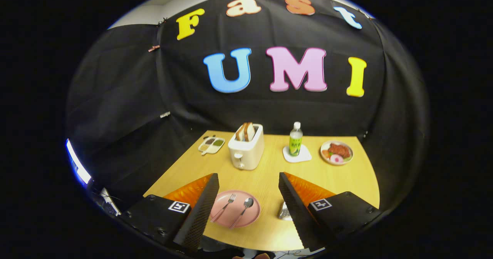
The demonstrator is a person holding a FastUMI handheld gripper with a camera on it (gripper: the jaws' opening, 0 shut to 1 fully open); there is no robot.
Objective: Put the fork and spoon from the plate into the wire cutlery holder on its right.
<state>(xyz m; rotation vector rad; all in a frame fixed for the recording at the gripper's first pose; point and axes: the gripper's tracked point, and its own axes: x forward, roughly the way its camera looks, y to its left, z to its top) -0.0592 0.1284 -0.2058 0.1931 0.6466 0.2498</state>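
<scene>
The claw (248, 197) is held above the near edge of the wooden surface (269, 182) with its two fingers spread wide apart and nothing between them. This released stance suits an approach: the gap leaves the target items in plain sight.

The pink plate (235, 209) lies between the fingers, closer to the left one. The fork (224, 207) and spoon (243, 211) rest on it side by side, heads pointing away from the claw and handles angled toward the near edge. Laid flat and slightly apart, each can likely be taken singly by the handle.

The wire cutlery holder (285, 212) stands just right of the plate. Most of it is hidden behind the right finger, so its opening cannot be judged.

Further back, well apart from the work area, stand a toaster (246, 149) holding bread, a bottle (295, 139) on a coaster, a divided dish (211, 144) and a plate of food (336, 152). They do not obstruct the short path from plate to holder.

Neither utensil is lifted yet; the task is at its start.
</scene>
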